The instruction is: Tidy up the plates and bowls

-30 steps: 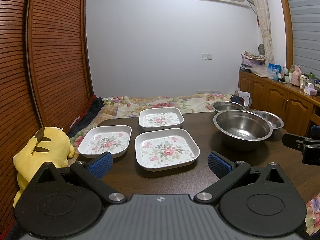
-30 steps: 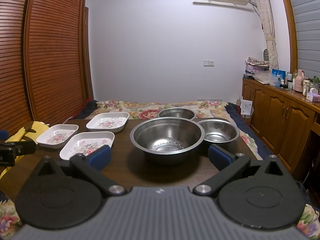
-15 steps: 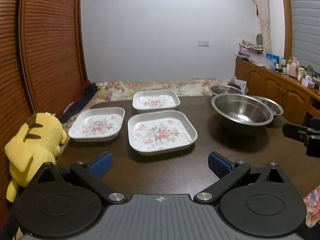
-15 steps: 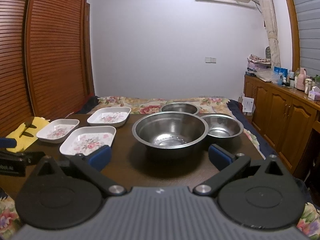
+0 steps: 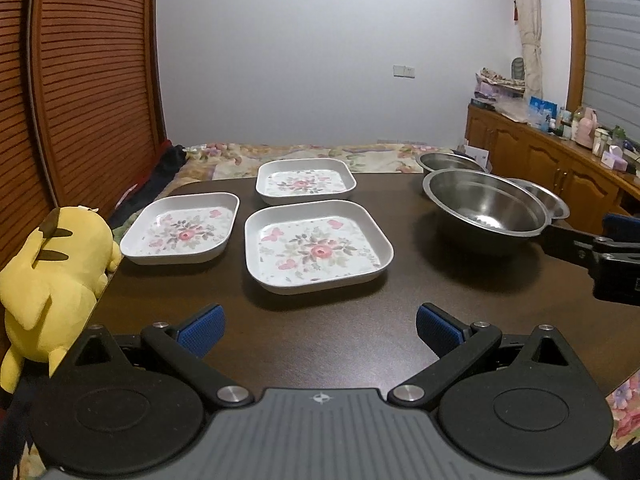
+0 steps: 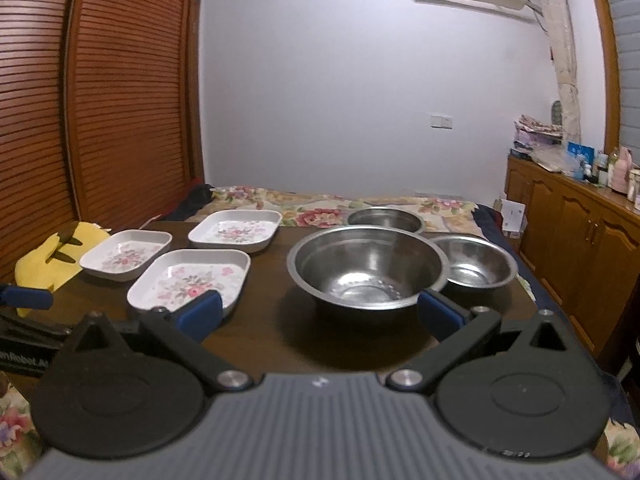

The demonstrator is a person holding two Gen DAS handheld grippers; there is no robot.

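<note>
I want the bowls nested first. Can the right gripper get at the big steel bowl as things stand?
Probably yes. The right gripper is open, the big steel bowl sits straight ahead, and only bare table lies between them.

Left tongs (image 5: 318, 326) gape empty over the bench (image 5: 400, 296), near the closest floral plate (image 5: 318, 250); steel bowls (image 5: 486, 206), probably three, sit right of it.

We have brought the left gripper (image 5: 319, 328) higher and tilted it down over the nearest floral plate (image 5: 318, 250), while our right gripper (image 6: 319, 314) has edged closer to the large steel bowl (image 6: 367, 266).
</note>
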